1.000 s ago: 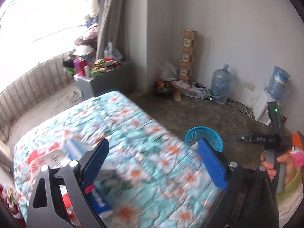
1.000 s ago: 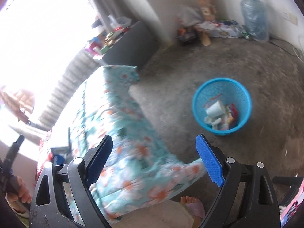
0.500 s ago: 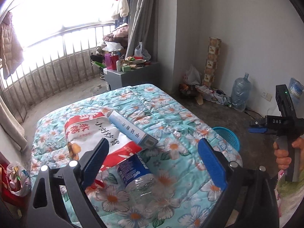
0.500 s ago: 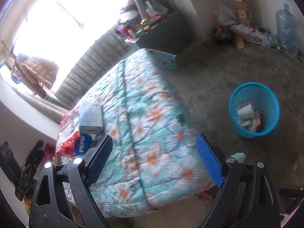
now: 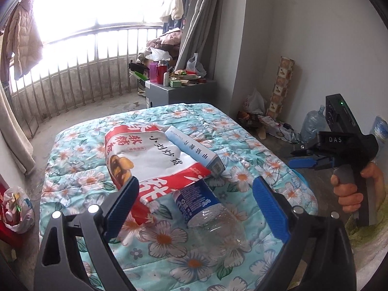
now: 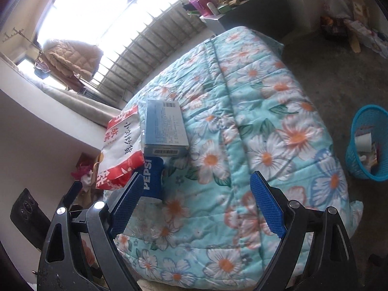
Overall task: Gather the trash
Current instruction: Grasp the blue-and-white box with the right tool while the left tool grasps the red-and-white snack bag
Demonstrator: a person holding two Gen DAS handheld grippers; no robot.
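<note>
Three pieces of trash lie together on the flowered quilt (image 5: 242, 145). They are a red and white snack bag (image 5: 150, 160), a long blue box (image 5: 194, 150) and a clear Pepsi bottle (image 5: 206, 208). My left gripper (image 5: 196, 201) is open and hovers just above the bottle, which lies between the fingers without touching the pads. In the right wrist view the bag (image 6: 121, 145), box (image 6: 165, 126) and bottle (image 6: 151, 179) sit at the left. My right gripper (image 6: 196, 189) is open and empty, over bare quilt beside the bottle. A hand (image 5: 349, 191) holds it at the bed's right side.
A blue mesh basket (image 6: 368, 143) with trash in it stands on the floor right of the bed. A grey cabinet (image 5: 179, 94) crowded with bottles is behind the bed. A water jug (image 5: 312, 123) stands by the wall, and a filled plastic bag (image 5: 14, 208) lies on the floor at left.
Both cameras swung from the basket and floor towards the bed. The bag, box and bottle now lie closer, with the bottle between the left fingers. Both grippers stayed open.
</note>
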